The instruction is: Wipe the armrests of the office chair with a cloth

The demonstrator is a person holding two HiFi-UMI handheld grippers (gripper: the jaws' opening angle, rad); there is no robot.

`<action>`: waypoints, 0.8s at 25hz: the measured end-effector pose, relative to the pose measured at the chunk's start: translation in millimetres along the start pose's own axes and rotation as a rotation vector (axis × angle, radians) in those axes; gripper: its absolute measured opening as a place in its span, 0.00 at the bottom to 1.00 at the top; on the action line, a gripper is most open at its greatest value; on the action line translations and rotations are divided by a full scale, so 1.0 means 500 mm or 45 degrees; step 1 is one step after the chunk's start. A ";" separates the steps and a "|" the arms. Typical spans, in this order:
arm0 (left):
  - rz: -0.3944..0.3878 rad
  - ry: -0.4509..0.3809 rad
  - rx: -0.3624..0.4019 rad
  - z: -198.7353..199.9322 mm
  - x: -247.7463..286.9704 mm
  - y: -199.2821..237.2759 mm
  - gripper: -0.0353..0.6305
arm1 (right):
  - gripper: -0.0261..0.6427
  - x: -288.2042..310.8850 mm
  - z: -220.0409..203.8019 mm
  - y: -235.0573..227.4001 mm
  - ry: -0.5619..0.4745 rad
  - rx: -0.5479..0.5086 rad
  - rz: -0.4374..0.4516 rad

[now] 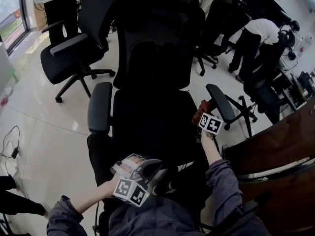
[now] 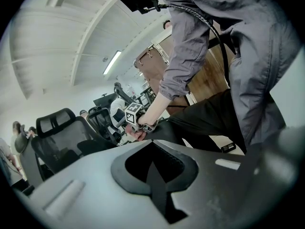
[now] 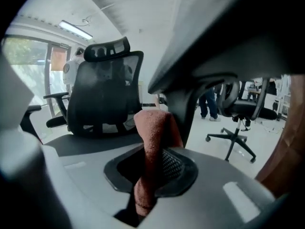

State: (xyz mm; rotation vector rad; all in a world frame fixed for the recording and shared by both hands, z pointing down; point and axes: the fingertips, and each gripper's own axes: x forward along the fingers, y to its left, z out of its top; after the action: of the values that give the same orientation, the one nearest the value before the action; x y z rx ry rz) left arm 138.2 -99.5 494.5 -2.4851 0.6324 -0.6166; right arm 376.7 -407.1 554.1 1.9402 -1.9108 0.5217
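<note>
Pale glossy tile floor (image 1: 44, 127) carried several black office chairs. A big black mesh-backed office chair (image 1: 152, 82) stood straight ahead, w/ a padded armrest on each side. The right gripper (image 1: 202, 117) sat just beside the front end of the right-hand armrest (image 1: 220, 102). Its fingers were clamped on a rust-brown terry cloth (image 3: 151, 142), which stood up between them. In head view the cloth (image 1: 203, 107) showed as a reddish bit at that armrest's inner edge. The left gripper (image 1: 138, 173) was low, near the seat's front edge and well apart from the left-hand armrest (image 1: 100, 107). Its fingers were pressed together, nothing in them.
</note>
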 end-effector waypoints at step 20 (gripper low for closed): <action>0.480 0.204 -0.126 -0.053 -0.262 0.316 0.08 | 0.11 -0.387 0.446 0.556 -0.395 -0.666 0.983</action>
State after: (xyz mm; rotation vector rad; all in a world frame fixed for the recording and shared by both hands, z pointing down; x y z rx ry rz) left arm -28.4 -160.0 387.7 -2.3277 1.1841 -0.6518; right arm 97.6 -356.2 264.2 0.9597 -2.6380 -0.1183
